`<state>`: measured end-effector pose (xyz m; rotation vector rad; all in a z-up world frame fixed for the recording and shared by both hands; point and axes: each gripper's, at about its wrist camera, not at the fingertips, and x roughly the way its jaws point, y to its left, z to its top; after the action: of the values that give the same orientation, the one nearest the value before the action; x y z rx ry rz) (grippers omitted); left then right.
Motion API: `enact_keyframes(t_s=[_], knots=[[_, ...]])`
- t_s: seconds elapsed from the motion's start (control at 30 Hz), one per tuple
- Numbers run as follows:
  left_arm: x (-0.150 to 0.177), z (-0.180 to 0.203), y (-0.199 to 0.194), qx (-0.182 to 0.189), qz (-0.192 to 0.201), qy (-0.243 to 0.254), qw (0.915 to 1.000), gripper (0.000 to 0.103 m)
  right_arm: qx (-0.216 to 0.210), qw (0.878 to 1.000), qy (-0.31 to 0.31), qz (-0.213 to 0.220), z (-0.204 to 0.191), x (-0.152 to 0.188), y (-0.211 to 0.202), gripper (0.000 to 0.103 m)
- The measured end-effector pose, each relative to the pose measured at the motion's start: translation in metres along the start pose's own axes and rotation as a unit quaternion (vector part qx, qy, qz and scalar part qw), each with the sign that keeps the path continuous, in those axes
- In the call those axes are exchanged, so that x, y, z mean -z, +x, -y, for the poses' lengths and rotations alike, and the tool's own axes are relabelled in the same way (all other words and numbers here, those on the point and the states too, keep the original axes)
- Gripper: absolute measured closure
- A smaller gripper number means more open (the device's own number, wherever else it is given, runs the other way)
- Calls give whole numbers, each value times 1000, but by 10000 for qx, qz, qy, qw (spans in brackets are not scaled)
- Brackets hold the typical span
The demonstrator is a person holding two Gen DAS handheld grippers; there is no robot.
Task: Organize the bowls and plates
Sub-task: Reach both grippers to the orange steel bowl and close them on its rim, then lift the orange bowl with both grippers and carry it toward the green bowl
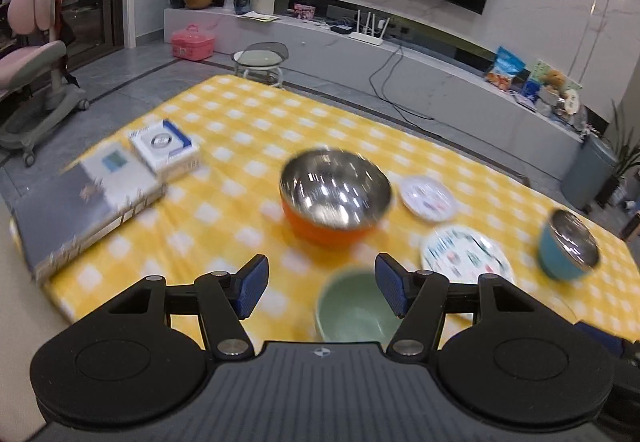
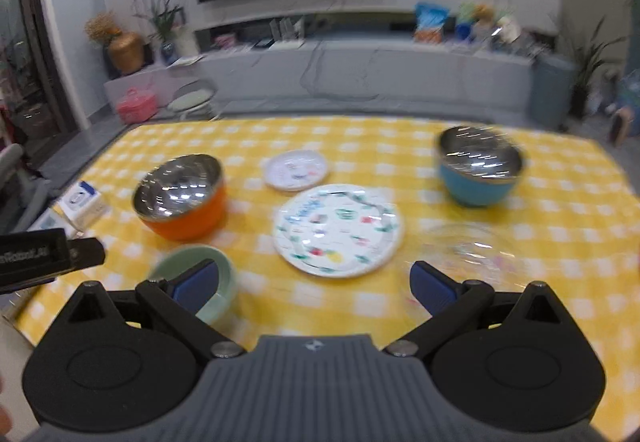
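Over the yellow-checked tabletop [image 1: 224,113], the left gripper [image 1: 322,284] hangs with fingers wide and empty, a green bowl [image 1: 352,306] just below them and an orange bowl [image 1: 334,197] beyond. From the right wrist, the right gripper [image 2: 314,284] is also spread wide, empty, before the large plate [image 2: 338,230], small plate [image 2: 296,169] and blue bowl [image 2: 478,169].
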<state>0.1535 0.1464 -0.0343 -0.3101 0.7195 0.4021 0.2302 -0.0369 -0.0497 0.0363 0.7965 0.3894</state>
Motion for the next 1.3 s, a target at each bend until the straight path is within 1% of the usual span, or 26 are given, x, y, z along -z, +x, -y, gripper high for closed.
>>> enact_keyframes(t_s=[0.07,0.1,0.17,0.2,0.33,0.37,0.5,0.57,0.6,0.63,0.67,0.73,0.8,0.87,0.93,0.97,1.0,1.03,1.13,1.2,1.3], knots=[[-15,-3,22,-192,-89,-56,9998,31,-287,9994,29,-178,-7,-17,22,3],[-21,-7,33,-204,-196,-150,9995,31,-307,9994,60,-173,-11,-24,32,3],[-31,-13,58,-48,-592,-245,9979,31,-287,9994,116,-133,-18,-36,50,3],[-34,-16,67,-2,-673,-219,9975,31,-296,9993,167,-127,-20,-42,58,3],[-41,-24,94,-215,-556,-204,9980,31,-467,9979,409,-185,-27,-61,89,5],[-42,-27,100,-194,-564,-294,9978,32,-492,9976,449,-199,-29,-64,96,5],[-45,-39,122,109,-636,-728,9953,36,-624,9963,501,-312,-36,-72,122,7],[-46,-42,133,122,-628,-790,9948,39,-640,9958,524,-393,-39,-74,134,8],[-45,-43,137,105,-654,-812,9945,42,-610,9957,526,-460,-41,-74,140,10],[-45,-44,141,115,-674,-855,9940,45,-585,9954,529,-538,-43,-74,147,18],[-43,-46,143,167,-687,-914,9933,48,-584,9949,537,-626,-45,-73,153,23],[-37,-51,150,378,-822,-1014,9907,69,-656,9932,594,-760,-44,-71,164,35],[-31,-55,154,741,-890,-1148,9866,75,-665,9929,582,-796,-48,-68,171,41],[-28,-54,152,727,-736,-1169,9877,76,-603,9935,458,-844,-54,-65,177,52],[-29,-50,151,661,-644,-1111,9895,83,-529,9941,359,-878,-58,-62,182,74],[-29,-49,151,614,-605,-1079,9904,86,-526,9940,377,-883,-59,-61,184,78],[-28,-47,151,565,-572,-1047,9913,90,-523,9938,423,-887,-59,-60,185,86],[-28,-45,151,512,-544,-1003,9921,91,-518,9937,477,-873,-59,-59,185,89],[-27,-43,149,390,-514,-949,9934,94,-485,9945,477,-794,-59,-58,183,91],[-27,-42,148,376,-490,-921,9938,95,-439,9950,469,-768,-59,-58,180,92],[-32,-40,139,429,-338,-901,9944,96,-442,9953,499,-697,-58,-60,173,94]])
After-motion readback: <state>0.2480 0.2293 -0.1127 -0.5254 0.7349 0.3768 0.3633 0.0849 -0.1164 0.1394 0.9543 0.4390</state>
